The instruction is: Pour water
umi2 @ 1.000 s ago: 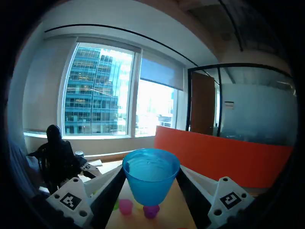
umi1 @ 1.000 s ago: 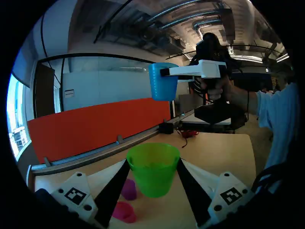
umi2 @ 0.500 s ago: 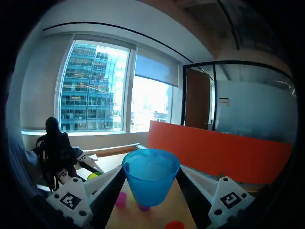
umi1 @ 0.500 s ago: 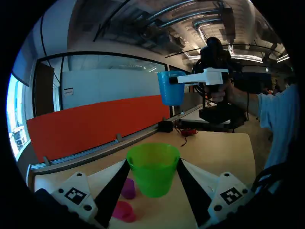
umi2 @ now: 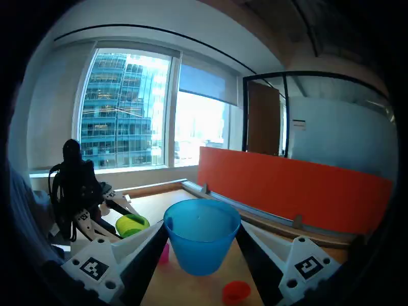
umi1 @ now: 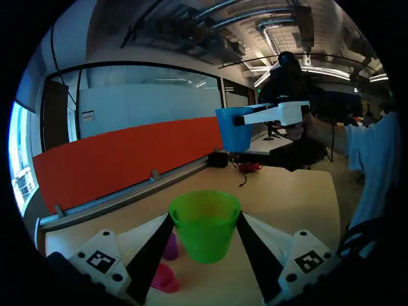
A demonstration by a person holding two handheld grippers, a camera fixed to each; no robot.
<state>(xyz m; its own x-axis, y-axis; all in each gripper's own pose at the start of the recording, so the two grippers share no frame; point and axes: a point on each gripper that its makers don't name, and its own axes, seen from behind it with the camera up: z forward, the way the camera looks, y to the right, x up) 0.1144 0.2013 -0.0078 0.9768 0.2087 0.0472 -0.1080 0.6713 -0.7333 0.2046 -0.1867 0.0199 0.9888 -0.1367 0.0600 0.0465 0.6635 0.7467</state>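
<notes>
We see an orange partition at middle left, a pink cup and a purple cup at lower left on the wooden table.

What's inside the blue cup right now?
Blue cup, held by the right gripper: smooth bluish surface below the rim, probably water. The near wall hides its bottom and depth.

The left claw hides part of the purple cup and pink cup on the worktop.
</notes>
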